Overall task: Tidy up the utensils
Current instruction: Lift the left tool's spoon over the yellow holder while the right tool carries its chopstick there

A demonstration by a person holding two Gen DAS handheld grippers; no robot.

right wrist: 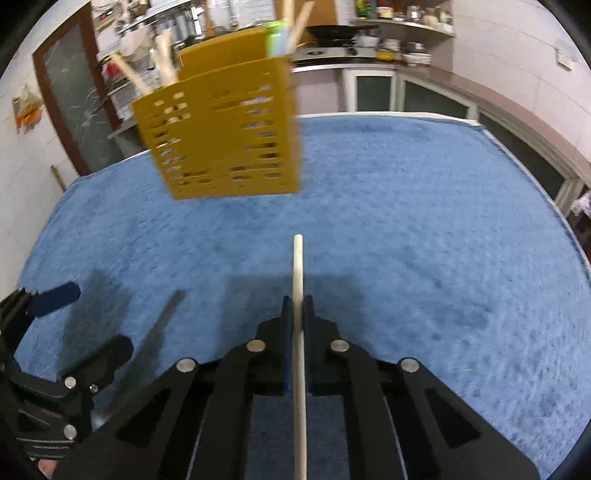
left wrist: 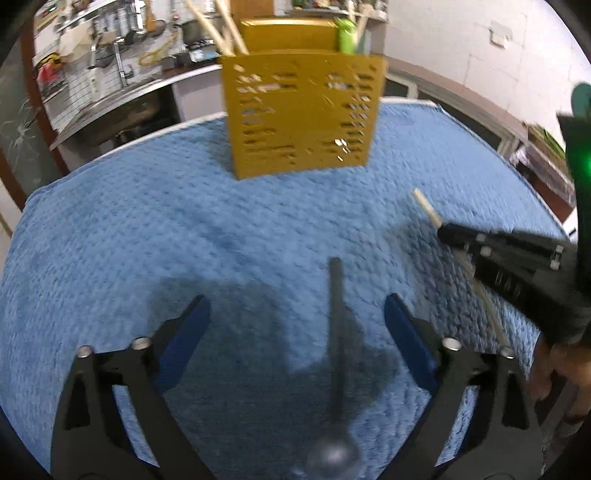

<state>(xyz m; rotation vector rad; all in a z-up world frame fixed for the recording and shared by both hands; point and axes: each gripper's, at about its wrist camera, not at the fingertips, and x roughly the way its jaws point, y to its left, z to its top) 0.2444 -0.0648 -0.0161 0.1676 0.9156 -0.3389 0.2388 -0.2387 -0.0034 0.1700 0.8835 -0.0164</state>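
Utensils stand and lie around a yellow slotted holder [left wrist: 301, 114] at the far side of a blue towel [left wrist: 147, 229] that covers the table. Pale wooden sticks [right wrist: 164, 62] lean out of the holder's left end, and a green-handled piece [left wrist: 345, 35] pokes from its right end beside more pale wood; what lies deeper inside is too blurred to tell.

Nearer than the holder, a dark ladle [left wrist: 337, 332] lies on the towel, its handle pointing toward the holder and its round bowl at the near end. The left gripper [left wrist: 297, 321] hangs over it with its blue-padded fingers [left wrist: 186, 332] spread wide, one either side of the handle and touching neither side of it.

To the right of the ladle, the right gripper [right wrist: 297, 308] has its fingers pressed together on a pale wooden chopstick [right wrist: 298, 332]. The stick runs straight out between the pads, its free end aimed toward the holder's right end and well short of it. From the left gripper's camera the same stick shows only as a short pale tip past the black fingers.

Behind the holder, a kitchen counter [right wrist: 369, 55] carries pans and jars.
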